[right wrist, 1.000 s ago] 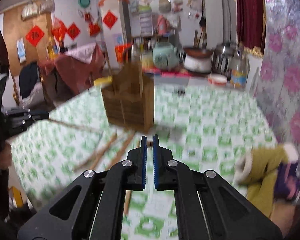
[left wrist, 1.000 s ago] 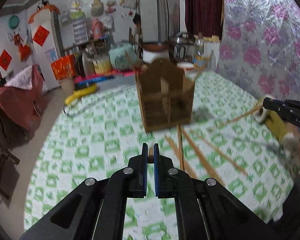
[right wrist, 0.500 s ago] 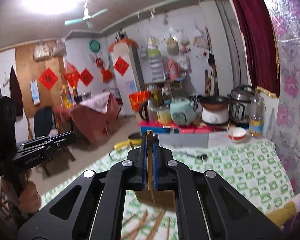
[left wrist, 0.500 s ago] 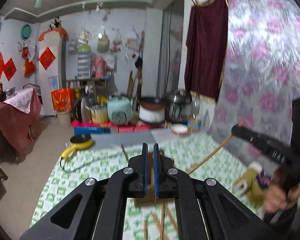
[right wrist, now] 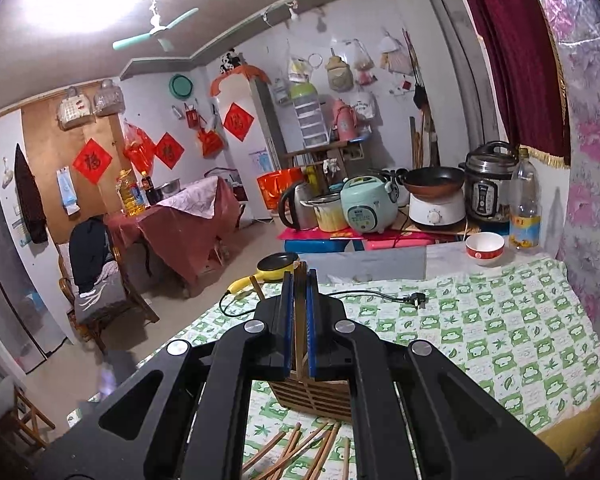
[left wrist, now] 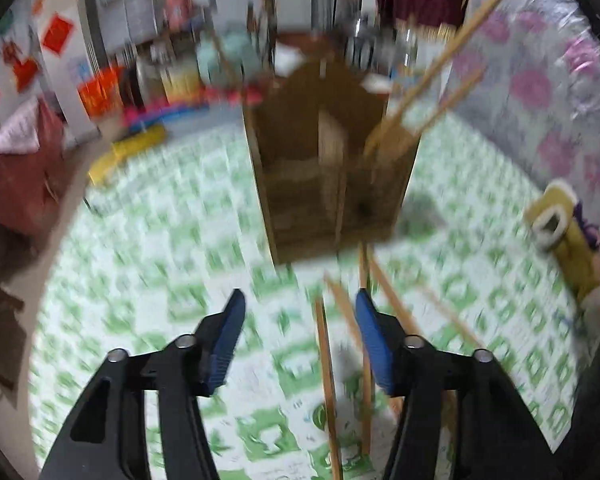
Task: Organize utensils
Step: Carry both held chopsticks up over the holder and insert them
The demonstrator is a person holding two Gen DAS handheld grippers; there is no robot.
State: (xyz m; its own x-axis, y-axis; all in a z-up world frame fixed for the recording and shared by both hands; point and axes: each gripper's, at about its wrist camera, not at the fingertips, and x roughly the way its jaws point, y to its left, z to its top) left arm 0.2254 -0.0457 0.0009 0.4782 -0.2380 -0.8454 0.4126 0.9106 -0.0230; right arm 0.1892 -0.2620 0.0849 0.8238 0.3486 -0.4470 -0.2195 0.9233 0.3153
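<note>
Left tool (left wrist: 300, 300): about half open, jaws just now opening, blue pads (left wrist: 230, 336) bare and pressing on nothing. Seen through the gap, below the fingertips: loose chopsticks (left wrist: 326, 380) lying flat on the green-checked cloth (left wrist: 148, 280), one between the two fingers and another under the right-hand finger, neither gripped; whether touched, impossible to tell through the blur. Straight ahead of this tool and a little beyond the fingertips: the wooden holder (left wrist: 332, 184), upright on the cloth, split into compartments by a middle wall. In the compartment on the tool's right side: two chopsticks (left wrist: 420, 76) slanting up and out towards the upper right, lower ends inside the holder. Further off to the right: a yellow boot (left wrist: 556, 224) lying on the cloth. Right tool (right wrist: 299, 276): closed down to a narrow slit, clamped on a thin wooden chopstick (right wrist: 299, 320) running along the pads. Directly under and ahead of these fingers: the same holder (right wrist: 312, 394), mostly hidden by the tool body, only its slatted front showing. Nearer the camera, beneath the tool: the scattered chopsticks crossing one another on the cloth. Well ahead, past the cloth's far edge: a red-and-white bowl (right wrist: 485, 245) and a row of cookers.
</note>
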